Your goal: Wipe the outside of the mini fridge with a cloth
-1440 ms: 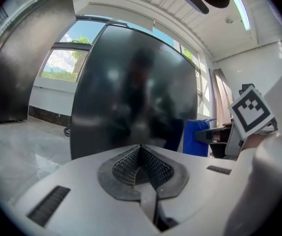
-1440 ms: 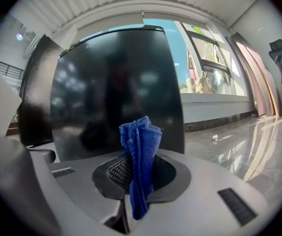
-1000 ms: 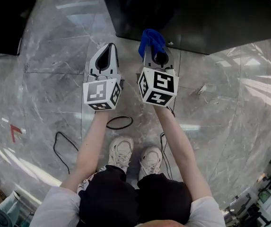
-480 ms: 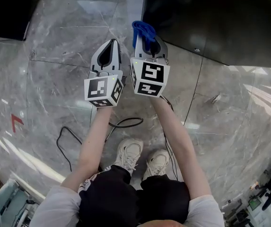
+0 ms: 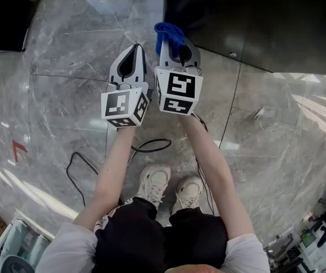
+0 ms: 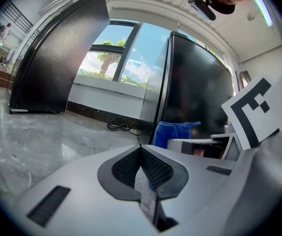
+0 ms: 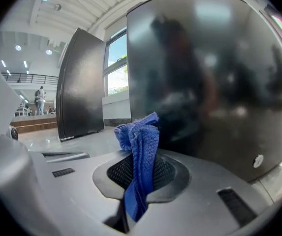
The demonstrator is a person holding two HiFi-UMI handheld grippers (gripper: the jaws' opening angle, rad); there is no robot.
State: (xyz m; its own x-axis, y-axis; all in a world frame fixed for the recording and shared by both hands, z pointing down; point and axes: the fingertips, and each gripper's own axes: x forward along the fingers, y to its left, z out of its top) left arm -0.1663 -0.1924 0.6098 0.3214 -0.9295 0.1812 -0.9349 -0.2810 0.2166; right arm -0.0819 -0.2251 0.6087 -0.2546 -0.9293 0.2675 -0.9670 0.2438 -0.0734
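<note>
Standing on a polished grey marble floor, a person in white sneakers holds two grippers side by side, seen from the head view. The right gripper carries a blue cloth at the near corner of the black mini fridge; whether cloth and fridge touch cannot be made out. The left gripper points at bare floor beside it. A black cable loops by the feet, and a red arrow marks the floor at left.

From the left gripper view, its jaws are pressed together with nothing between them. Beyond them rise the fridge, a second black cabinet and a sunlit window.

From the right gripper view, the jaws are clamped on the cloth, which stands upright just before the fridge's glossy dark side, under a hall's white ceiling.
</note>
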